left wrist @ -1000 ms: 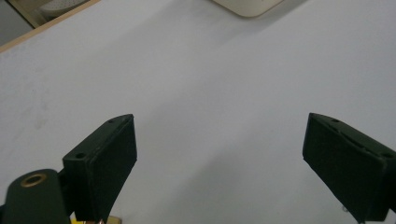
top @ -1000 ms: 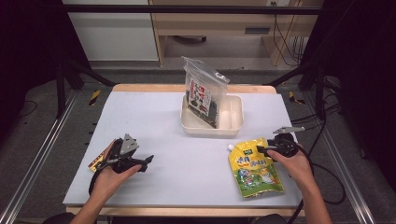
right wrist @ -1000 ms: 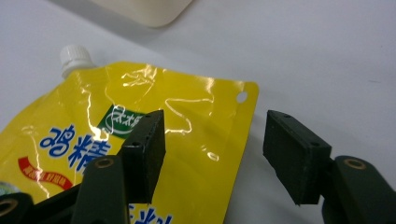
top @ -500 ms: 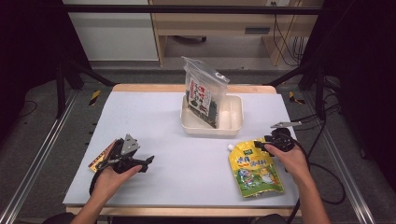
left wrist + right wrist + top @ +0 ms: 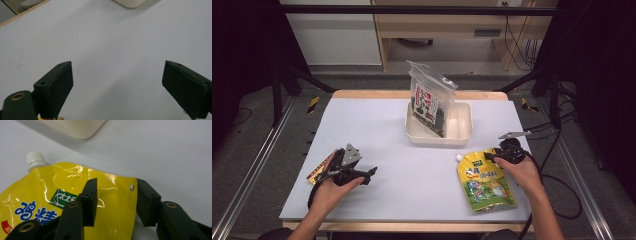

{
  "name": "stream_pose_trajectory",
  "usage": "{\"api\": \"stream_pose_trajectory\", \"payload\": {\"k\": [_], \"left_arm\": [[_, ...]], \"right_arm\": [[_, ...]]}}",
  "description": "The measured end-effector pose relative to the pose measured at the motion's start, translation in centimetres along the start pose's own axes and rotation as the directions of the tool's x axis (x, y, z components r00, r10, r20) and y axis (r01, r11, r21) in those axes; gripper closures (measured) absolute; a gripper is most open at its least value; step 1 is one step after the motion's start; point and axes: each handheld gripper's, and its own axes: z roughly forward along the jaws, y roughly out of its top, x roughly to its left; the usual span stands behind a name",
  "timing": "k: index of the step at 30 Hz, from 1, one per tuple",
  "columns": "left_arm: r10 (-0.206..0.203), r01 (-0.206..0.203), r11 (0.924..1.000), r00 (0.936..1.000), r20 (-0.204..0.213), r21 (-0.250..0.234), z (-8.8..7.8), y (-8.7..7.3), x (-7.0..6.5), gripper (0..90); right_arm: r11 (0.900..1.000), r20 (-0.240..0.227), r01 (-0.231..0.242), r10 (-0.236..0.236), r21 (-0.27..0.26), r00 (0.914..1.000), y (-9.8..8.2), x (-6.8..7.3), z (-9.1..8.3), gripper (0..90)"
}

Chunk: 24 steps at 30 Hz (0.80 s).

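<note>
A yellow spouted pouch (image 5: 484, 182) lies flat at the table's front right, its white cap (image 5: 36, 160) pointing towards the bin. My right gripper (image 5: 490, 157) is low over the pouch's top right corner. In the right gripper view its jaws (image 5: 116, 185) stand apart, one over the yellow film (image 5: 62, 195) and one at the pouch's edge, open. My left gripper (image 5: 371, 172) rests at the front left, pointing right. Its jaws (image 5: 117, 67) are spread wide over bare table with nothing between them.
A cream bin (image 5: 461, 131) stands at the middle back of the white table (image 5: 377, 125), with a clear bag of dark seaweed (image 5: 429, 97) upright in its left half. An orange-brown packet (image 5: 319, 169) lies under my left hand. The bin's corner (image 5: 130, 2) shows ahead of the left gripper.
My right gripper has shifted slightly left and away from me, closing in on the pouch's top corner. The left gripper has stayed put.
</note>
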Motion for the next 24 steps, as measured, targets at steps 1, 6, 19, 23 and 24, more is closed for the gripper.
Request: {"api": "stream_pose_trajectory", "payload": {"k": [1,6,19,23,24], "left_arm": [[0.000,0.000,1.0000,1.0000,0.000,0.000,0.0,0.0,0.0,9.8],[0.002,-0.002,1.0000,1.0000,0.000,0.001,0.0,0.0,0.0,9.9],[0.003,-0.003,1.0000,1.0000,-0.002,-0.001,0.0,0.0,0.0,9.9],[0.002,-0.002,1.0000,1.0000,-0.001,0.000,0.0,0.0,0.0,9.9],[0.001,-0.001,1.0000,1.0000,-0.001,-0.001,0.0,0.0,0.1,9.9]], "right_arm": [[1.000,0.005,0.010,-0.010,-0.004,0.9999,0.0,0.2,-0.1,60.8],[0.996,0.070,0.092,-0.093,0.011,0.9932,0.0,1.2,-0.4,71.8],[0.982,0.152,0.175,-0.185,0.078,0.9709,0.0,2.4,0.1,90.0],[0.984,0.144,0.168,-0.174,0.050,0.9741,0.2,2.4,-0.5,90.0],[0.984,0.144,0.168,-0.174,0.050,0.9741,0.2,2.4,-0.5,90.0]]}}
